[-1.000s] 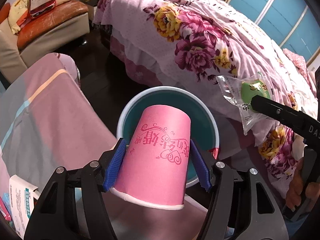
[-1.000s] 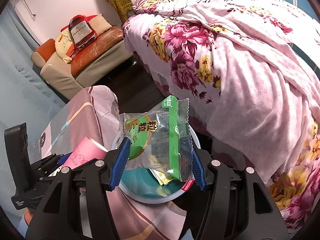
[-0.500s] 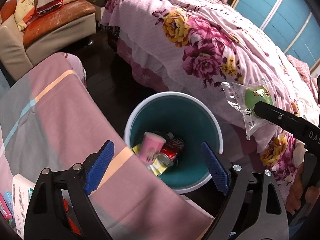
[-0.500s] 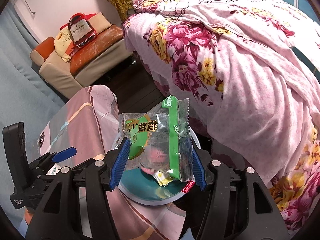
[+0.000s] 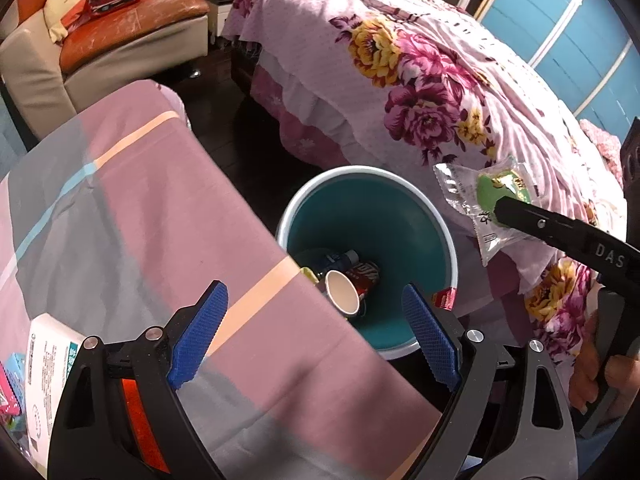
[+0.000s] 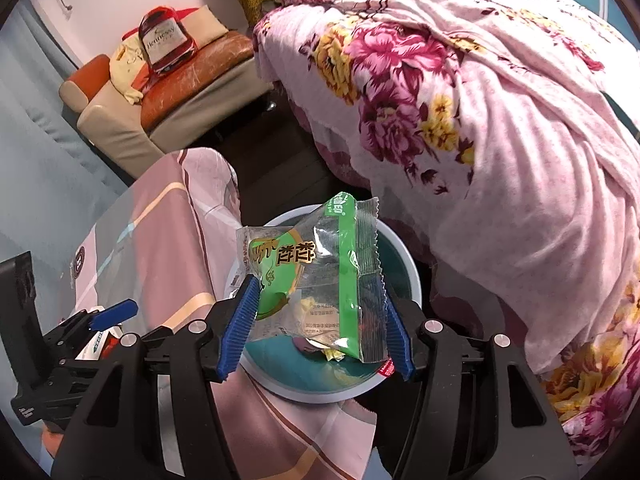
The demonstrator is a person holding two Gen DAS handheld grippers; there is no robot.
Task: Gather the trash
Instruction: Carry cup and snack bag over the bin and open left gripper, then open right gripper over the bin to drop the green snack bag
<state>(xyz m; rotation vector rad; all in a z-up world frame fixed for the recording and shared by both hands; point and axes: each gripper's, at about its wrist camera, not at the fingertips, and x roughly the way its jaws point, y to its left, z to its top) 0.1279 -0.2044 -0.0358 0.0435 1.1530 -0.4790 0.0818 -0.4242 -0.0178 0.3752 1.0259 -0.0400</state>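
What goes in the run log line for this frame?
left gripper: open, empty | pink paper cup: in teal bin | right gripper: shut on green snack wrapper, above bin

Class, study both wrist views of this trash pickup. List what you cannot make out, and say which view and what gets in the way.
- Bin bottom, left view: cloth edge covers part of the trash around the cup.
- Bin contents, right view: the wrapper in the right claw blocks most.
- White box, left view: print too small, cut by the frame edge.
- Left claw empty; the hand holding it unseen.
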